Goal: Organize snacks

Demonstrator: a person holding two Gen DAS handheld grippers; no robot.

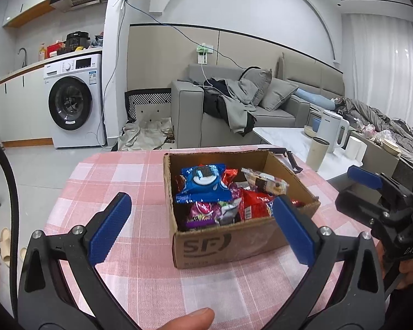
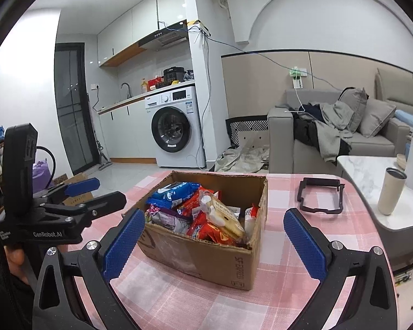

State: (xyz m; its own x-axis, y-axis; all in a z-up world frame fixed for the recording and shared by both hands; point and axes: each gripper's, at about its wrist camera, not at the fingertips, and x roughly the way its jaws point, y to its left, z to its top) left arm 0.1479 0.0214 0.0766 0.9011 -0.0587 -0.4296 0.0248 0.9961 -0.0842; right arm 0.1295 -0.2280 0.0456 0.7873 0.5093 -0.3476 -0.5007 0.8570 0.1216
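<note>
A cardboard box (image 1: 234,243) stands on the pink checked tablecloth (image 1: 107,176), full of snack packs: a blue cookie pack (image 1: 203,183) on top, red packs (image 1: 254,203), a purple pack (image 1: 201,213) and a beige wafer pack (image 1: 264,181). The box (image 2: 206,258) and the blue cookie pack (image 2: 176,192) also show in the right wrist view. My left gripper (image 1: 203,225) is open and empty, just in front of the box. My right gripper (image 2: 214,244) is open and empty, also in front of the box. Each gripper shows in the other's view, right (image 1: 371,192) and left (image 2: 93,192).
A black plastic frame (image 2: 320,195) lies on the cloth behind the box to the right. A white marble side table (image 2: 371,181) at the right holds a beige cup (image 2: 391,192) and a white kettle (image 1: 331,130). A sofa and washing machine stand beyond.
</note>
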